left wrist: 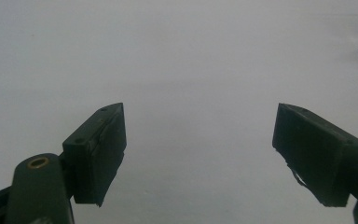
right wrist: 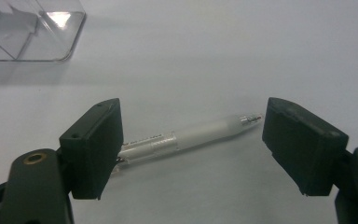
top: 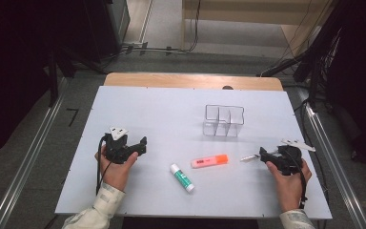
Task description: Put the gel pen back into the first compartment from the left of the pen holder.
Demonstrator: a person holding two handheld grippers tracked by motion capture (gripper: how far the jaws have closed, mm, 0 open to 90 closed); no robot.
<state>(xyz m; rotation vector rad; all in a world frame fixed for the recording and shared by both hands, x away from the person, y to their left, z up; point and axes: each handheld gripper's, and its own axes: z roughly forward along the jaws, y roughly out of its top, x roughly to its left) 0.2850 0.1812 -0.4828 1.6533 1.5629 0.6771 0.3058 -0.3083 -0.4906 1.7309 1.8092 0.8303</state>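
Observation:
A white pen [right wrist: 186,136] lies on the white table between the spread jaws of my right gripper [right wrist: 191,140], touching neither; its tip points toward the right jaw. From above, that pen [top: 250,157] sits just left of the right gripper [top: 265,155], which is open at the table's right. An orange highlighter [top: 210,161] and a white glue stick with a green label [top: 182,177] lie at the table's centre front. My left gripper [top: 142,144] rests open at the left, with bare table between its jaws [left wrist: 200,154].
A clear plastic organiser with several compartments [top: 224,120] stands right of centre toward the back; one corner of the organiser [right wrist: 28,30] appears at the upper left of the right gripper view. The white tabletop [top: 157,109] is ringed by floor, rails and dark equipment.

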